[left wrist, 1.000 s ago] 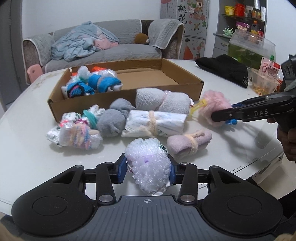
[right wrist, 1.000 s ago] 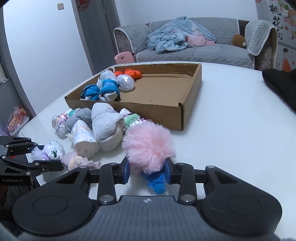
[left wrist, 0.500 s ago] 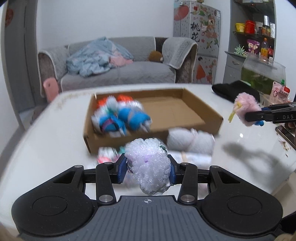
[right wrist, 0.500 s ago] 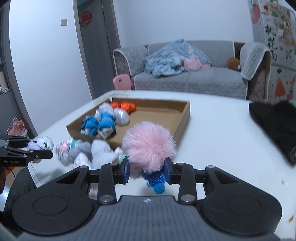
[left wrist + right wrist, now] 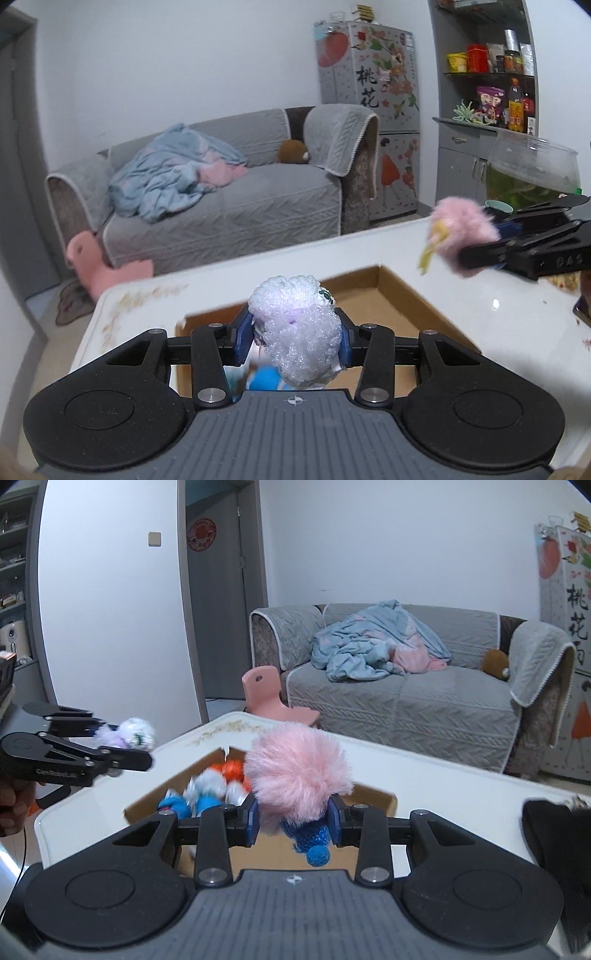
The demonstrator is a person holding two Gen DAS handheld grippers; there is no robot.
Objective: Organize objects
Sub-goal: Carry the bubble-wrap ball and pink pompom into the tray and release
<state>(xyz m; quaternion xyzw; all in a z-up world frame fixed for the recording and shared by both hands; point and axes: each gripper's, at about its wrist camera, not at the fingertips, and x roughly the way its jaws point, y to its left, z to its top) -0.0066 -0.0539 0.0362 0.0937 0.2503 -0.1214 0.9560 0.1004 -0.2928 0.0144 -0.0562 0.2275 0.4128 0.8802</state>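
A light, crushable bubble-wrapped bundle is clamped across its middle in the left tongs and a soft pink pompom in the right tongs, both held above the cardboard box on the tabletop.

Black tools, blue pads
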